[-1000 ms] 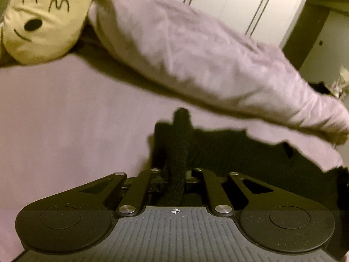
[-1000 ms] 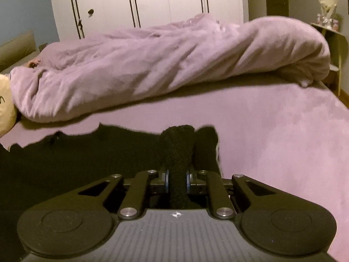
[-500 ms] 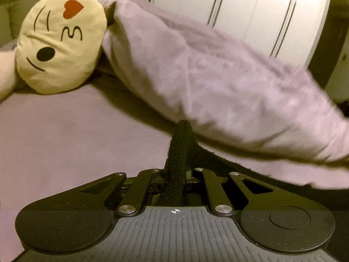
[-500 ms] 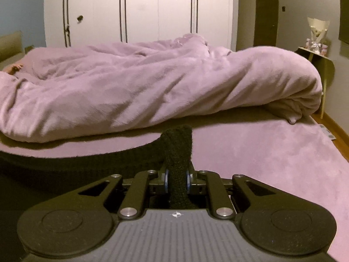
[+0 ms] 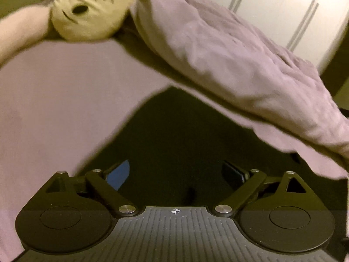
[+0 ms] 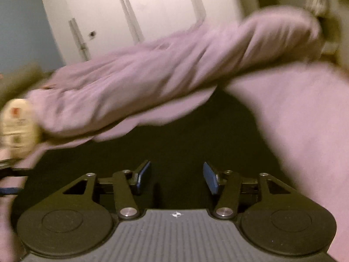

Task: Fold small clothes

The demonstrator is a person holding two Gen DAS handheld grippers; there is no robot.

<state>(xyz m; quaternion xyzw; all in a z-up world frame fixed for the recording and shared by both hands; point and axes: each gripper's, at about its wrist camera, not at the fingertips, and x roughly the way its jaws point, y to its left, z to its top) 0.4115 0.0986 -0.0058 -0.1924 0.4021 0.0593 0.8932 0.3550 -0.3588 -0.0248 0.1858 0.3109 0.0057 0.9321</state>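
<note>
A black garment (image 5: 185, 135) lies spread flat on the purple bed sheet (image 5: 56, 100). In the left wrist view my left gripper (image 5: 175, 174) is open, its blue-padded fingers (image 5: 117, 174) wide apart just above the cloth, holding nothing. In the right wrist view the same black garment (image 6: 174, 139) fills the middle, and my right gripper (image 6: 176, 176) is open and empty above it. The right view is blurred by motion. The far edge of the garment reaches the rolled duvet.
A rolled purple duvet (image 5: 229, 54) lies across the bed beyond the garment; it also shows in the right wrist view (image 6: 163, 76). A yellow face-shaped plush pillow (image 5: 91, 8) sits at the far left. White wardrobe doors (image 6: 135, 11) stand behind the bed.
Both grippers were shut on raised folds of the black garment; now both are open and the cloth lies flat beneath them. Both cameras have tilted downward.
</note>
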